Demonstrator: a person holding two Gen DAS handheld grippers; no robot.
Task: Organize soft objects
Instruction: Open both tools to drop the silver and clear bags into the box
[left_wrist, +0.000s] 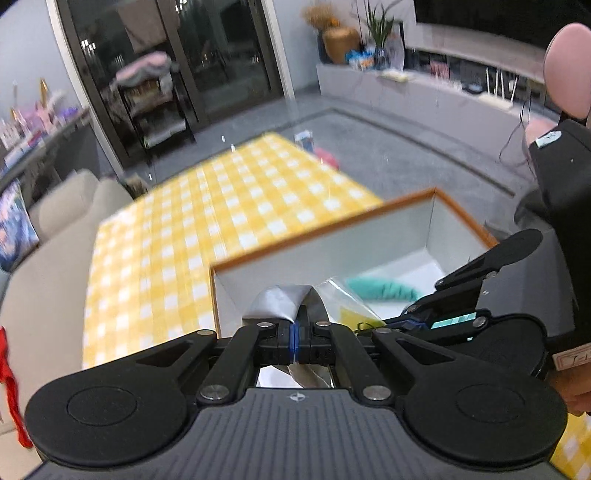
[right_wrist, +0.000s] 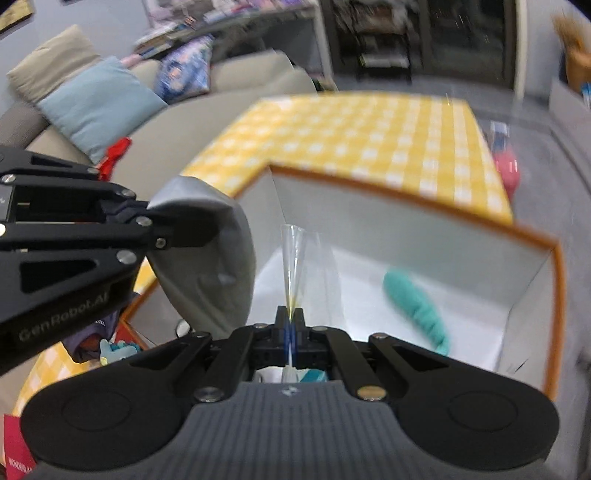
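Observation:
A white box with an orange rim (left_wrist: 321, 232) (right_wrist: 406, 195) stands on the yellow checked table. A teal soft item (left_wrist: 384, 288) (right_wrist: 417, 306) lies on its floor. My left gripper (left_wrist: 297, 328) is shut on a grey cloth (left_wrist: 280, 301) and holds it over the box's near left corner; the cloth hangs from it in the right wrist view (right_wrist: 218, 262). My right gripper (right_wrist: 290, 325) is shut on a clear plastic bag (right_wrist: 295, 254) with something yellow inside, above the box; the bag also shows in the left wrist view (left_wrist: 343, 299).
The yellow checked table (left_wrist: 207, 206) (right_wrist: 369, 129) stretches beyond the box. A beige sofa (left_wrist: 55, 236) with cushions (right_wrist: 96, 103) runs along its left. A second container with soft toys (right_wrist: 110, 347) sits at lower left. A pink item (right_wrist: 508, 170) lies on the floor.

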